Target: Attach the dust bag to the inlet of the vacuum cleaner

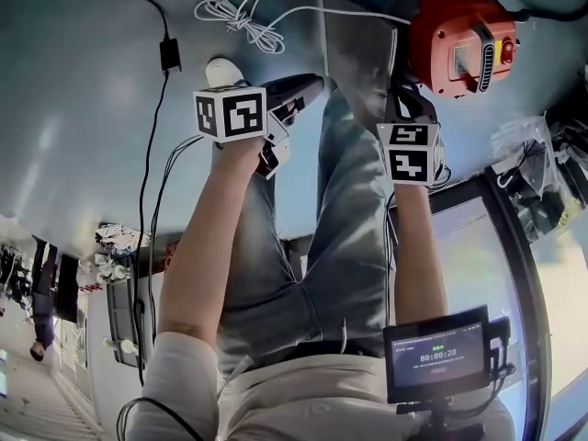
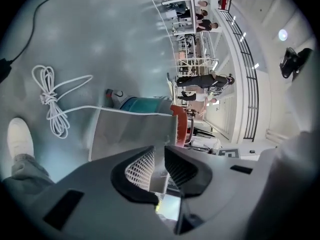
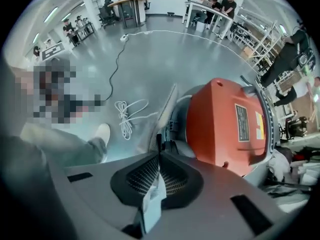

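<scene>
The grey dust bag point(image 1: 360, 49) hangs as a flat sheet beside the orange vacuum cleaner point(image 1: 459, 39), which stands on the grey floor. My left gripper point(image 1: 308, 88) is shut on the bag's near edge; in the left gripper view the sheet point(image 2: 130, 131) runs down between the pads point(image 2: 139, 170). My right gripper point(image 1: 405, 99) points down next to the vacuum and is shut on a thin edge of the bag point(image 3: 165, 111). The orange housing point(image 3: 225, 124) fills the space just right of the right gripper point(image 3: 159, 173). The inlet is hidden from me.
A coiled white cable point(image 1: 241, 16) lies on the floor behind the bag. A black cable with an adapter point(image 1: 169, 53) runs at the left. The person's jeans-clad legs point(image 1: 349, 237) and white shoe point(image 1: 223, 70) are close by. Bags and clutter point(image 1: 537, 168) sit at right.
</scene>
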`<state>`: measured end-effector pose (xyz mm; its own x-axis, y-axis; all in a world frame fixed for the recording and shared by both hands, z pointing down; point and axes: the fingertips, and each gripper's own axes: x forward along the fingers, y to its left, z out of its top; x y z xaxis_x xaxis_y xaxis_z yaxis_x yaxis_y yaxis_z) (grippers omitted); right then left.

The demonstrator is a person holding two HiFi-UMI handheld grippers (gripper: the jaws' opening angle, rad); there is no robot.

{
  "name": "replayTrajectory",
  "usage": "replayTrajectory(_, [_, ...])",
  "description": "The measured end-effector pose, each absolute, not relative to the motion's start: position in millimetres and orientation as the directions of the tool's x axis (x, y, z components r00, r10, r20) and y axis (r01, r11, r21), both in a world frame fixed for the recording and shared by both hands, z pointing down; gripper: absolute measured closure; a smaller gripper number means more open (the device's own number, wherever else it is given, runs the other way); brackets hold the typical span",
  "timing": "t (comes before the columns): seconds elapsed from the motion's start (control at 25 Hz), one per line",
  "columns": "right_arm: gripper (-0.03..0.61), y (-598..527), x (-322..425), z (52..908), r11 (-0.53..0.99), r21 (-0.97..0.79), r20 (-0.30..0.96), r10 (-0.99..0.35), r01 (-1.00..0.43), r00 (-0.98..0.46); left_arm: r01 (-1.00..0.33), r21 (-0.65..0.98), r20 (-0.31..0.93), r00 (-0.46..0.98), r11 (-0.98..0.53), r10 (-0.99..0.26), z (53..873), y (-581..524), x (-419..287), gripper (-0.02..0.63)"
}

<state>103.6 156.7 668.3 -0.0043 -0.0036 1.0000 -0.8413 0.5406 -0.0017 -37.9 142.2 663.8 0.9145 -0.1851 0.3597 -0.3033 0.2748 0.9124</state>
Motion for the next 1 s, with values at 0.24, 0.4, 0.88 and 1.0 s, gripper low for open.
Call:
replayTrajectory(0.24, [0.566, 158, 90, 655, 0.509, 0.069, 0.997, -0.068, -0.858, 0.04, -0.297, 0.912, 0.357, 0.915, 0.284, -0.189, 655, 149, -59, 0.549])
replayTrajectory(0.4, [0.565, 157, 93, 661, 0.49, 0.048, 0.999, -0.028, -0.87, 0.04, -0.292, 0.914, 0.348, 0.921, 0.281, -0.176, 658, 151, -54, 0.549])
replayTrajectory(0.88, [0.563, 179, 99, 632, 0.5, -0.057, 0.996, -0.027, -0.864, -0.081, -0.314, 0.921, 0.348, 0.929, 0.229, -0.129, 643, 154, -48, 0.549])
replayTrajectory(1.0, [0.565, 159, 91, 601, 0.456, -0.136, 0.966, -0.135, -0.879, -0.219, -0.305, 0.946, 0.319, 0.935, 0.107, -0.155, 613, 136, -43, 0.549])
